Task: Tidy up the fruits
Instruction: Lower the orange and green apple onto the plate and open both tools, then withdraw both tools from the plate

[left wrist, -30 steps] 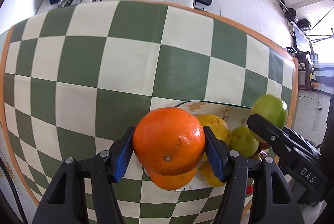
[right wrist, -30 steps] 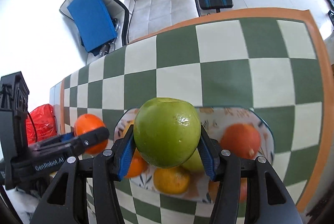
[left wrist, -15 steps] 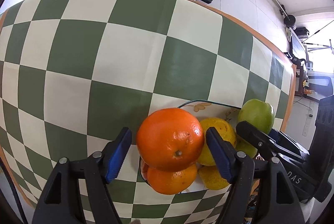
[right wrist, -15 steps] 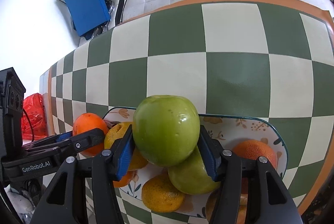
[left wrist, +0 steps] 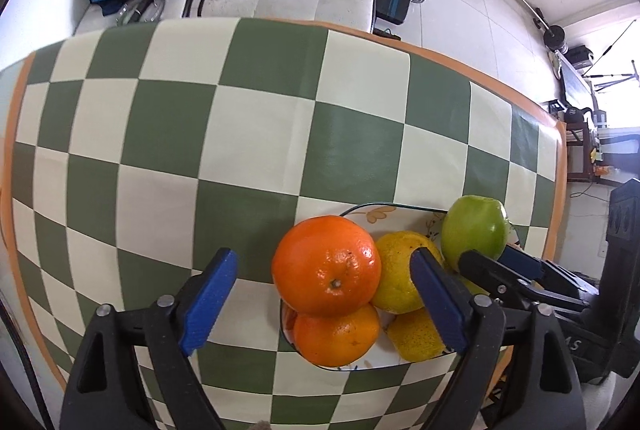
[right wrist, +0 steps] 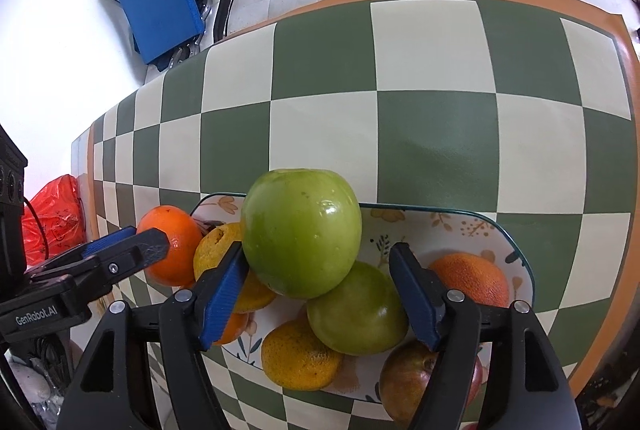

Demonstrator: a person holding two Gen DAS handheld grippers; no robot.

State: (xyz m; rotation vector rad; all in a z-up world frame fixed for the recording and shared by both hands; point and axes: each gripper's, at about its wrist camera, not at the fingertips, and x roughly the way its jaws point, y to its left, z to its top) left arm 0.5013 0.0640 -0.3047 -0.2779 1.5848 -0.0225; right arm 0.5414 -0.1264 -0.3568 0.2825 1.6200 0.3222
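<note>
Left wrist: left gripper (left wrist: 324, 296) points steeply down, jaws just opened wide of the glossy, dimpled orange (left wrist: 327, 265) atop the plate (left wrist: 370, 211) pile

Right wrist: right gripper (right wrist: 318, 294) (also opening) clears the smooth green apple (right wrist: 301, 233)

- The left hand-held gripper (left wrist: 324, 300) points steeply down. Its jaws have just been opening and stand wide; both blue pads (left wrist: 208, 300) are clear of the orange (left wrist: 326, 264) that sits between them.
- The right hand-held gripper (right wrist: 320, 294) also points steeply down, and its jaws have just been opening. The right pad stands apart from the green apple (right wrist: 302, 232) between them; the left pad lies against the apple's lower side or just beside it.
</note>
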